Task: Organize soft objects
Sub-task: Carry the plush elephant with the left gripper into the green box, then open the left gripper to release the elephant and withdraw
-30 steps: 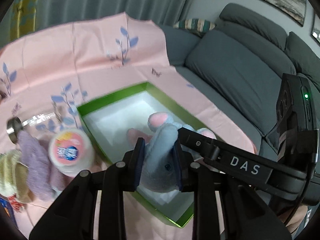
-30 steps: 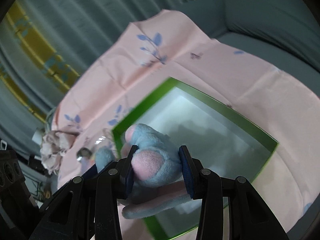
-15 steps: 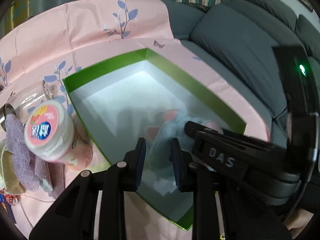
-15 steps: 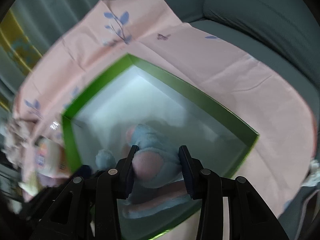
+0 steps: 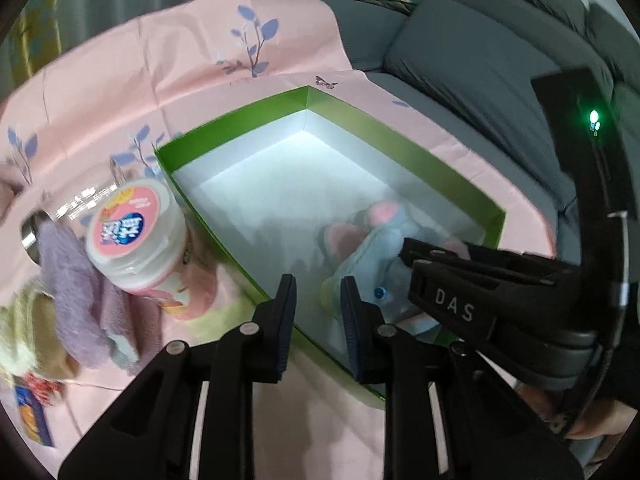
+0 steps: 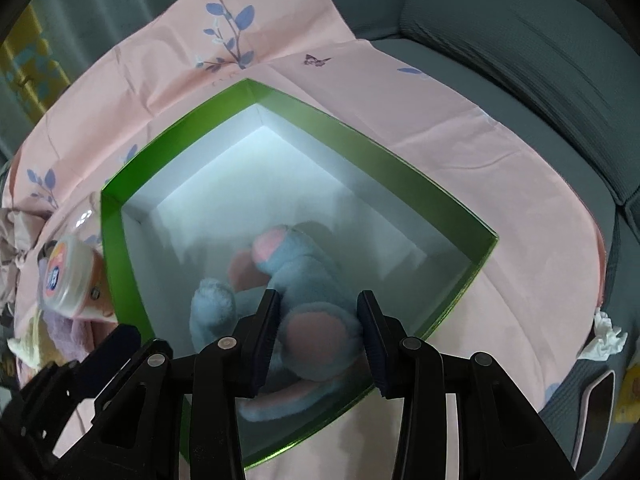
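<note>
A blue and pink plush toy (image 6: 304, 280) lies inside the green box (image 6: 360, 152) with a white floor. My right gripper (image 6: 318, 334) is still around the toy's pink-soled foot, its jaws spread and barely touching it. In the left wrist view the toy (image 5: 372, 256) lies in the box's (image 5: 400, 136) near right corner. My left gripper (image 5: 316, 320) is open and empty just left of the toy, over the box's near wall. The right gripper's black fingers (image 5: 460, 280) reach in from the right onto the toy.
A pink floral cloth (image 5: 160, 60) covers the grey sofa (image 5: 480, 60). Left of the box stand a white tub with a pink label (image 5: 132, 236), a purple fuzzy cloth (image 5: 76, 280) and a cream soft item (image 5: 24, 332). A crumpled white tissue (image 6: 604, 332) lies at the right.
Both grippers lowered the plush toy into the box. My left gripper let go of it and opened. My right gripper's jaws widened around the toy's foot.
</note>
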